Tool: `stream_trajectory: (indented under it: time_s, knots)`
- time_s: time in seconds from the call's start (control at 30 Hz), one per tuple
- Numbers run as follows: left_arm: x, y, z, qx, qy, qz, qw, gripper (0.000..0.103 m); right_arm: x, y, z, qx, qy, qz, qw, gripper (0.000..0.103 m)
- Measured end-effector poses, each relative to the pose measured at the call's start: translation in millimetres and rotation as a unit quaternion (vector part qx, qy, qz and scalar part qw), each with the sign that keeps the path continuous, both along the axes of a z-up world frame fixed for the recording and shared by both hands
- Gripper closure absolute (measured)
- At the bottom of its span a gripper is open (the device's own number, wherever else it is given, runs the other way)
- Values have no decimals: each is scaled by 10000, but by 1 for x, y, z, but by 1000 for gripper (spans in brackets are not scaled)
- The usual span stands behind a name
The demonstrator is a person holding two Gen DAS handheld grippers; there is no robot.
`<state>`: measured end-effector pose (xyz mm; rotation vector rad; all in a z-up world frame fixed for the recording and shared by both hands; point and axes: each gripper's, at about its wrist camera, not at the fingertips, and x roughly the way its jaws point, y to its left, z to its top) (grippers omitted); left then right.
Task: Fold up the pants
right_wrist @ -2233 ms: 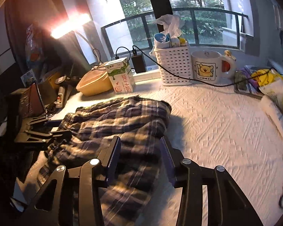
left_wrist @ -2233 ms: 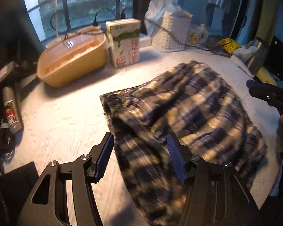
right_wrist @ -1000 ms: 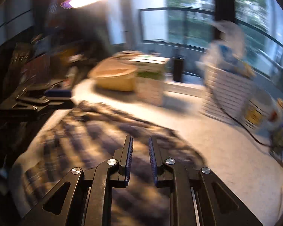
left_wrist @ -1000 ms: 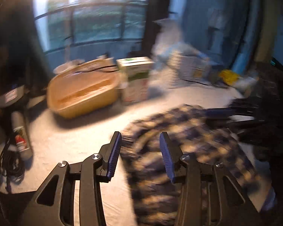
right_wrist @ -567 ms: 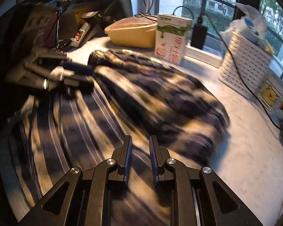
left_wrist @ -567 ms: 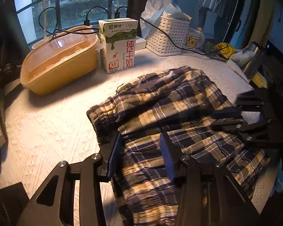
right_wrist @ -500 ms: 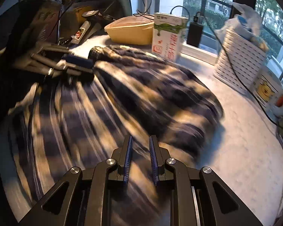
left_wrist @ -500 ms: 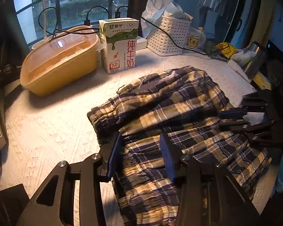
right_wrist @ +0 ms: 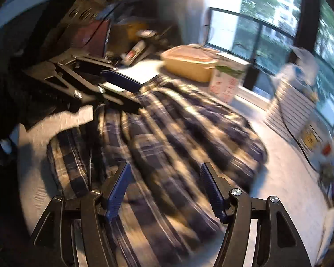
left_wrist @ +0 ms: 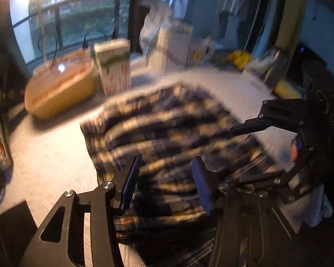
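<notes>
The plaid pants (left_wrist: 167, 133) lie bunched on the white textured table, dark blue and cream checks; they also fill the middle of the right wrist view (right_wrist: 178, 142). My left gripper (left_wrist: 164, 183) is open and empty, just above the near edge of the pants. My right gripper (right_wrist: 164, 188) is open and empty, low over the pants' near part. Each gripper shows in the other's view: the right one at the pants' right edge (left_wrist: 251, 126), the left one at their left end (right_wrist: 113, 84). Both views are motion-blurred.
A yellow lidded tub (left_wrist: 60, 89) and a milk carton (left_wrist: 114, 66) stand behind the pants by the window. A white basket (left_wrist: 171, 46) and a mug (left_wrist: 198, 51) stand further right. Clutter lines the table's left edge (right_wrist: 133, 53) and right edge (left_wrist: 240, 57).
My right gripper has opened wide from nearly shut. My left gripper has opened a little wider. Both cameras have lifted and swung; the pants lie on the table, no longer pinched.
</notes>
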<state>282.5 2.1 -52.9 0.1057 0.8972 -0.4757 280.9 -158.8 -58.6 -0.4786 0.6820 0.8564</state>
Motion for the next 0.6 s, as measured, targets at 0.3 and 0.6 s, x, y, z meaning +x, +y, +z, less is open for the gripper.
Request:
stream_trajectory:
  time_s: [0.3, 0.6]
  knots:
    - [7, -4, -22, 42, 330, 102, 9994, 54, -10, -38, -36, -398, 260, -70, 9988, 48]
    - [6, 4, -22, 97, 353, -22, 9993, 54, -25, -97, -42, -229, 547, -293, 9978, 48]
